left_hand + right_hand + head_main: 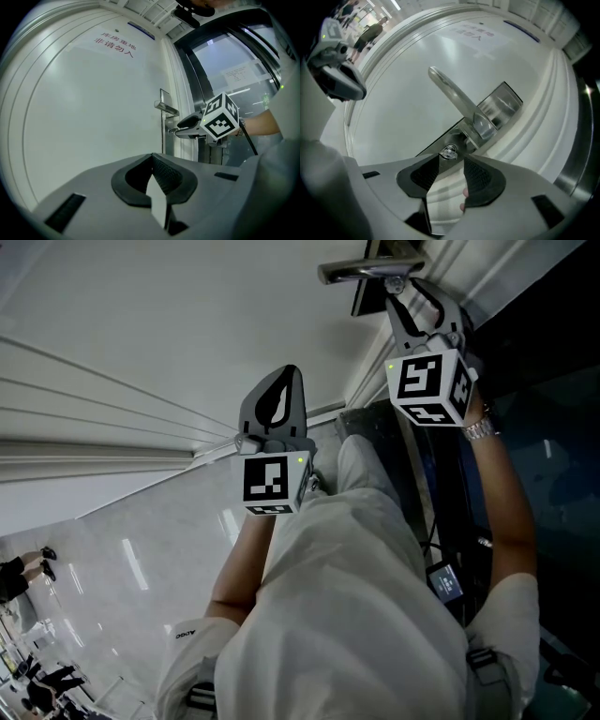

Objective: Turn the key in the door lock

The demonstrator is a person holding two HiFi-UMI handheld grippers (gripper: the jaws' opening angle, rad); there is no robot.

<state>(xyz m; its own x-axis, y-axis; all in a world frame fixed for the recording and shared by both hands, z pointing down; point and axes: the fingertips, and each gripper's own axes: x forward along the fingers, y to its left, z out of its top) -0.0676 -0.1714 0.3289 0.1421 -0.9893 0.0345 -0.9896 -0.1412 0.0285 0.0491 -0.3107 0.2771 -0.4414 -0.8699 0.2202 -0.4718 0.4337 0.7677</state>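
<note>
We face a wide white door (141, 324) with raised moulding, seen from steeply above, and a glossy pale floor (131, 559) runs along its foot. The person's leg in light trousers (366, 577) fills the lower middle of the head view.

The left tool (153, 157) is held low and well away from the lock, pointing at the blank face of the door. Its two dark pads are pressed together at the tips with nothing between them.

The right tool (452, 160) is raised to the door's edge, just under the metal lever handle (454, 96), and a silver watch (479, 430) shows on the wrist behind it. Its pads are spread, with a clear gap between them.

The handle springs from a narrow brushed metal plate (501, 103). Lower on that plate, the small silver key (449, 152) sits in the lock, with its head right at the mouth of the right tool, between the two tips. We cannot tell whether either pad touches it.
</note>
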